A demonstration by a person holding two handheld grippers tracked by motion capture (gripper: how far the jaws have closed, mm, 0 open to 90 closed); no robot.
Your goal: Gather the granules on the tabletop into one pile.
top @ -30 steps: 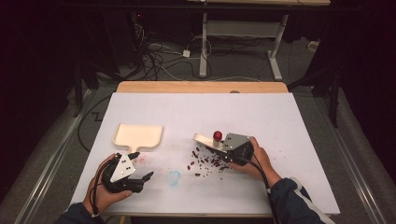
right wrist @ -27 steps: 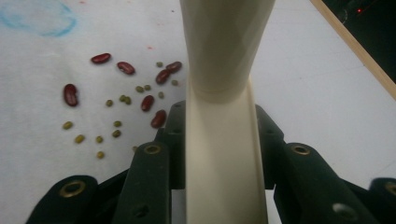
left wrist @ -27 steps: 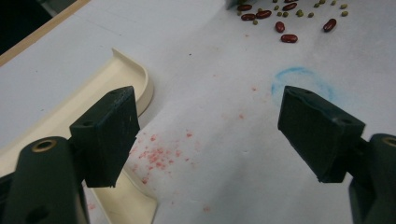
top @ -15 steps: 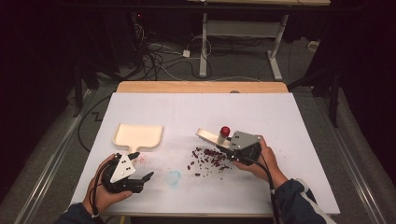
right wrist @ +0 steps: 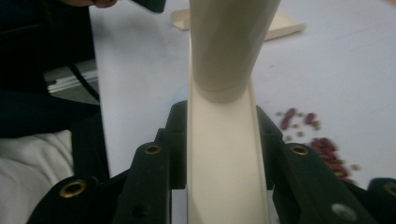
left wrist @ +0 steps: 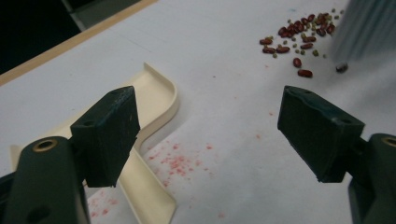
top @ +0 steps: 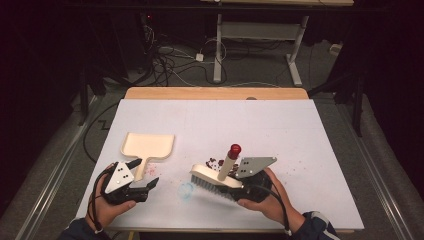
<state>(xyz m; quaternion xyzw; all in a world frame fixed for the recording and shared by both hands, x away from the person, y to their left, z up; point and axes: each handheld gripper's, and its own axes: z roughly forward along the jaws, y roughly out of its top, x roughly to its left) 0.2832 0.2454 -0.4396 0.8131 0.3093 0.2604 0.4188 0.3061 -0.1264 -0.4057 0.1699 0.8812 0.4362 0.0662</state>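
High view: the work in hand is sweeping spilled beans (top: 216,163) toward a dustpan (top: 148,146), and it looks barely begun. The right gripper (top: 235,184) is clamped on the brush (top: 216,178), near the front edge of the table (top: 310,150), a little right of its middle; the bristles hang tilted just off the surface in front of the beans, handle with its red cap (top: 234,148) slanting up and away. The beans lie in one loose patch just behind the brush, none in the dustpan yet, so gathering and scooping are both left. The dustpan rests flat toward the left edge, mouth facing the back edge, handle pointing at the left gripper (top: 146,173), whose jaws stand wide apart and empty just short of that handle.

Left gripper view: the dustpan (left wrist: 154,121) is smooth cream plastic with a raised, rounded rim and a channelled handle; faint pink specks stain the white, matte sheet beside it. The beans (left wrist: 299,39) are small, glossy dark red ovals mixed with tiny greenish ones, and the pale bristles (left wrist: 364,28) blur at the top right.

Right gripper view: the brush (right wrist: 226,140) stem is the same cream plastic, flat between the pads, widening to a round tube.
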